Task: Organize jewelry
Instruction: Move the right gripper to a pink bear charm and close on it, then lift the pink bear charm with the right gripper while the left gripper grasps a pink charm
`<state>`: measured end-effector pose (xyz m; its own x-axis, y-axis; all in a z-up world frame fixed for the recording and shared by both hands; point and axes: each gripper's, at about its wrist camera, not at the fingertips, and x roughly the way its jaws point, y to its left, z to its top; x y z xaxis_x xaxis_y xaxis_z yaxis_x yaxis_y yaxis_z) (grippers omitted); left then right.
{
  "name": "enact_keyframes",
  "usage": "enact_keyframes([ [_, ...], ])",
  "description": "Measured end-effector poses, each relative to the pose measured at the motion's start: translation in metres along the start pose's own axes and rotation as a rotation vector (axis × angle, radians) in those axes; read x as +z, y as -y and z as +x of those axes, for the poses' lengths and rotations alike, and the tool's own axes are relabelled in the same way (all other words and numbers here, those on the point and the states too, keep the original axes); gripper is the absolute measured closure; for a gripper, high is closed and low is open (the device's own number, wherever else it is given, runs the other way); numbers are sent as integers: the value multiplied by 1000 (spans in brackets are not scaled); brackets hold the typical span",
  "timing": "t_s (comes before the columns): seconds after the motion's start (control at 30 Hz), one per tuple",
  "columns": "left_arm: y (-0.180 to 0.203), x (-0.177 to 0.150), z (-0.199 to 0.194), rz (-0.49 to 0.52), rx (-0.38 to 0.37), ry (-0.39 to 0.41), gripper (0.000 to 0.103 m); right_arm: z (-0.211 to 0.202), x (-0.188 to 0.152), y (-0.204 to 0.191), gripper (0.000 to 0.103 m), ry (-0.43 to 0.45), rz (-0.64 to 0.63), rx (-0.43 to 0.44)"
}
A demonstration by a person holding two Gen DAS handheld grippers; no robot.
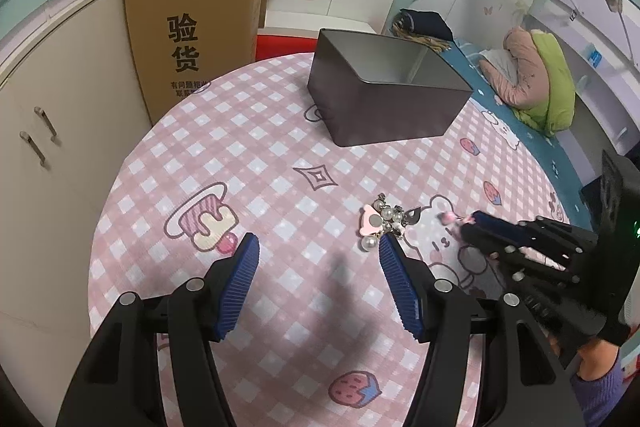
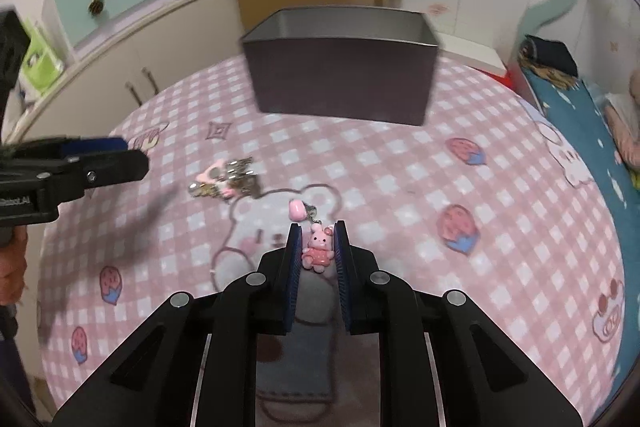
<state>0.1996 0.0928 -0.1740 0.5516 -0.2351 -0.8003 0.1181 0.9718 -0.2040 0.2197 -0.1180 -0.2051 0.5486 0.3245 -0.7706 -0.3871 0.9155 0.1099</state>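
Observation:
A pile of jewelry (image 1: 386, 221) with pearls and a pink piece lies on the pink checked tablecloth (image 1: 260, 163), just beyond my left gripper's right fingertip. My left gripper (image 1: 318, 247) is open and empty above the cloth. My right gripper (image 2: 317, 227) is shut on a pink bunny charm (image 2: 318, 251), whose pink bead end (image 2: 297, 209) trails ahead on the cloth. The right gripper also shows in the left wrist view (image 1: 472, 223), right of the pile. The pile also shows in the right wrist view (image 2: 228, 179). An open grey metal box (image 1: 384, 87) stands at the table's far side.
A tall cardboard box (image 1: 192, 39) leans behind the table at left, next to a beige cabinet (image 1: 52, 131). A bed with blue bedding (image 1: 532, 131) lies to the right. The left gripper shows in the right wrist view (image 2: 100, 163).

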Motion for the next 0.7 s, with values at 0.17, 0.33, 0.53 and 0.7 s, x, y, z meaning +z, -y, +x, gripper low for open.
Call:
enact_keyframes([
  [0.17, 3, 3, 8, 8, -4, -11, 43, -7, -1, 17, 86, 15, 55, 12],
  [0.33, 10, 12, 19, 6, -2, -13, 43, -3, -6, 25, 86, 2, 92, 44],
  [0.53, 17, 21, 37, 21, 17, -44, 43, 0, -10, 31, 86, -5, 123, 70],
  [0.7, 24, 19, 50, 68, 62, -59, 43, 0, -9, 33, 86, -5, 130, 85],
])
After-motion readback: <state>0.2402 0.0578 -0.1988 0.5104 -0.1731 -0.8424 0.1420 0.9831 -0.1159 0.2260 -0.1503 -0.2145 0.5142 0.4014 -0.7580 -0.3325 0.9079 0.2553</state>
